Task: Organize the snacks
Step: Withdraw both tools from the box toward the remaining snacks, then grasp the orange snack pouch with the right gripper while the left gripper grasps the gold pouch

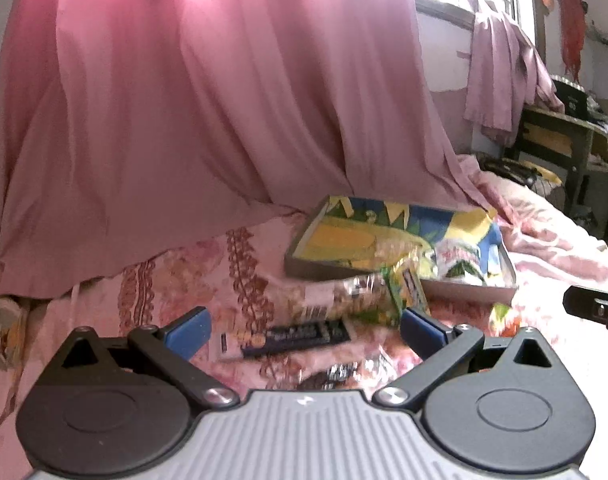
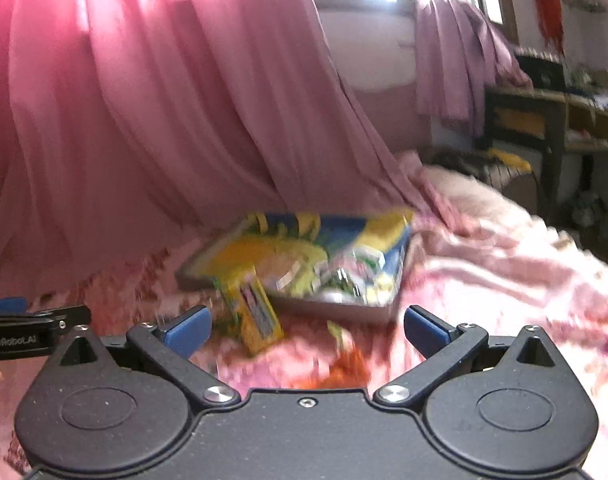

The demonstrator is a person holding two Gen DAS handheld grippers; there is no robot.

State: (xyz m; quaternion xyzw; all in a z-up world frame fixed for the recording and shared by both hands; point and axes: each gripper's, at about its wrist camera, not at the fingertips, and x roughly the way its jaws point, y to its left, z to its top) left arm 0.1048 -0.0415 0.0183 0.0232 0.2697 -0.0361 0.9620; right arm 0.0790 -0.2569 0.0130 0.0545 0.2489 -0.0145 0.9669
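Snack packets [image 1: 368, 296] were scattered on bed [image 1: 192, 280] beside tray [image 1: 304, 268]; left tool [image 1: 304, 330] and right tool [image 2: 304, 330] were held released, nothing grasped.

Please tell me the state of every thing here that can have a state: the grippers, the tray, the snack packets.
Left gripper: open, holds nothing.
Right gripper: open, holds nothing.
Tray: on the bedspread, partly filled with packets.
Yellow packet: outside the tray, lying against its front edge.
Dark packet: flat on the bedspread, outside the tray.

Open bedspread [image 2: 484, 280] lies clear right of the tray [image 2: 344, 308]. Snack packets [image 1: 344, 300] crowd its near edge, and the pink curtain [image 1: 184, 120] walls off everything behind.
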